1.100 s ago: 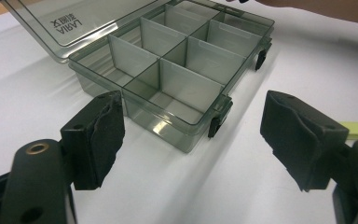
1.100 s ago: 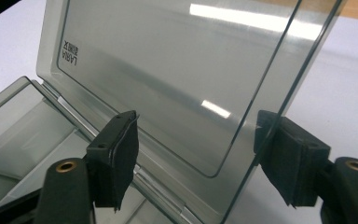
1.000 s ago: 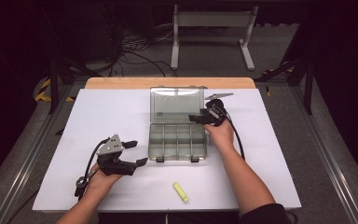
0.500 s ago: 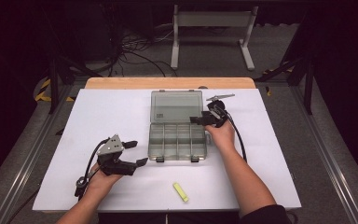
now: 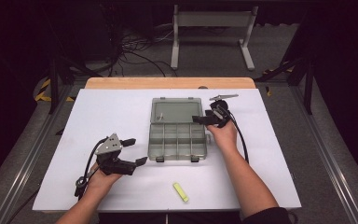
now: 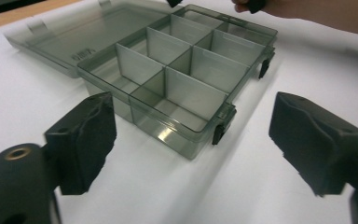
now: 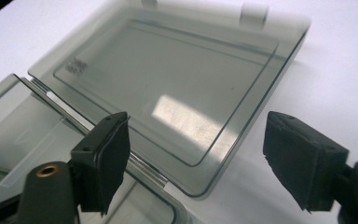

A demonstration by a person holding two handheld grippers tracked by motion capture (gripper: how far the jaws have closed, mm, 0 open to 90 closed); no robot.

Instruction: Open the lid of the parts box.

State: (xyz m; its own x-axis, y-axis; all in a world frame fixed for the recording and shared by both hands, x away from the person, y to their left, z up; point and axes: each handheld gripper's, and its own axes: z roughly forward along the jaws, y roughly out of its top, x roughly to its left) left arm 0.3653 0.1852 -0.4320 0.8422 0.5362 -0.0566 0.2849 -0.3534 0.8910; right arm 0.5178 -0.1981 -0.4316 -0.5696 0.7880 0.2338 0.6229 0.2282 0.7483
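My compartment box (image 5: 177, 140) lies open, its lid (image 5: 176, 111) flat and every compartment bare. My right gripper (image 5: 204, 120) at the box's right edge and my left gripper (image 5: 134, 151) just left of it have just been opening, nothing between the jaws.

A white table (image 5: 98, 116) with a wooden far edge (image 5: 168, 83) stands on dark grey floor (image 5: 279, 56).

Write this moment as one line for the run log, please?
box: open, lid flat | left gripper: jaws just opening, empty, beside box | right gripper: jaws just opening, empty, at lid | yellow piece: near table edge
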